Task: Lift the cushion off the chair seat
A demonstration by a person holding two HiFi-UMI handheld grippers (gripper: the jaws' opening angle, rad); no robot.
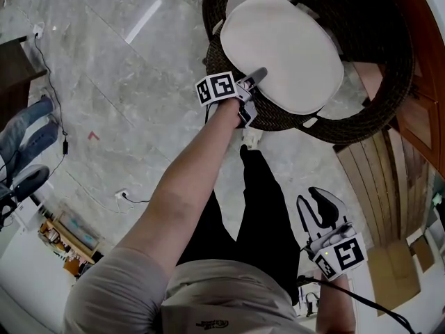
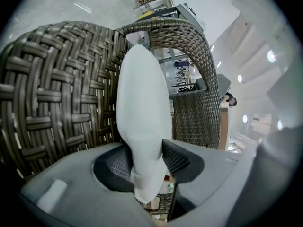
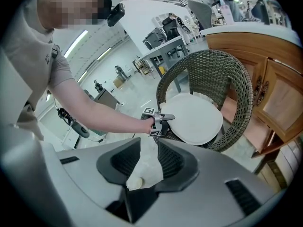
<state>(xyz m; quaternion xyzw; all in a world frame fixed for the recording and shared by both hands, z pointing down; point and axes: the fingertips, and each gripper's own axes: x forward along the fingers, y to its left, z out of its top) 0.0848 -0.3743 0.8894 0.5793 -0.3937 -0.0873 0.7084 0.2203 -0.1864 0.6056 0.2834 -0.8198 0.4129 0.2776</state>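
Grey shirt (image 1: 174, 298) fills the bottom of the head view, with a small logo on it, though the print is too tiny to read. Out from it stretches the left arm (image 1: 188, 186), and at its end the left gripper (image 1: 254, 76) is clamped on the front rim of the cushion (image 1: 281, 51), both ribbed pads pressing into the pale fabric from either side. That round cream cushion lies on the seat of the dark wicker chair (image 1: 389, 89), which stands on the marble floor (image 1: 125, 68) beside a wooden cabinet (image 1: 417, 117). Down by the person's side hangs the right gripper (image 3: 149, 144), jaws apart with only floor showing between them. No words anywhere on the tools, just black-and-white square markers on the left cube (image 1: 215, 88) and the right cube (image 1: 344, 255).
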